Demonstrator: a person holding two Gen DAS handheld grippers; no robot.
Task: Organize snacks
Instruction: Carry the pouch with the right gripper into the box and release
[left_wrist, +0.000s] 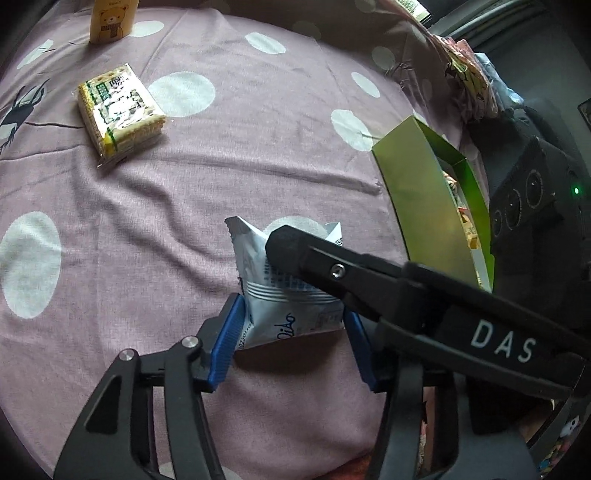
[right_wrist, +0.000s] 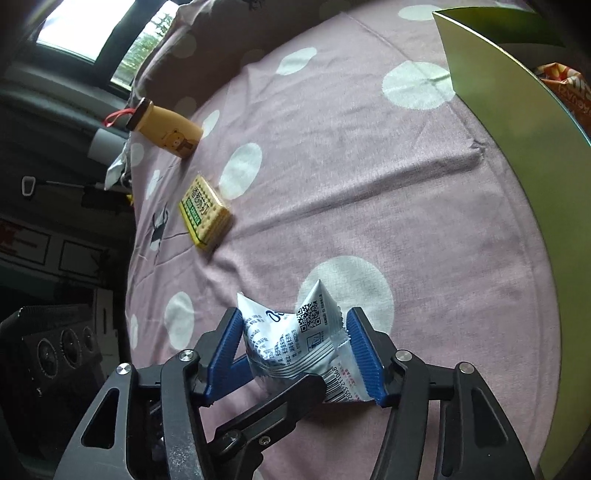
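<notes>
Since both claws meet on it, the white packet (left_wrist: 284, 295) is where my attention goes: it lies near me on the dotted cloth (left_wrist: 258, 155), just left of the green box (left_wrist: 417, 192).

My left gripper (left_wrist: 291, 332) is about half open, its blue pads pressing the packet's 2 side edges. My right gripper (right_wrist: 295, 354) is partly closed on the same packet from the other end, and the foil buckles up between its pads.

I judge the packet light, soft and crinkly, with slick film, so it can slide or crush. I would hold it across the puffy middle, not the thin crimped seams, and squeeze gently.

Counting: 1 white packet, 1 cracker pack (left_wrist: 120, 112) far to the left, well apart, 1 yellow bear bottle (right_wrist: 166, 129) beyond it, 1 green box. At least 1 orange snack bag (right_wrist: 569, 88) shows inside the box; I cannot tell how many more.
</notes>
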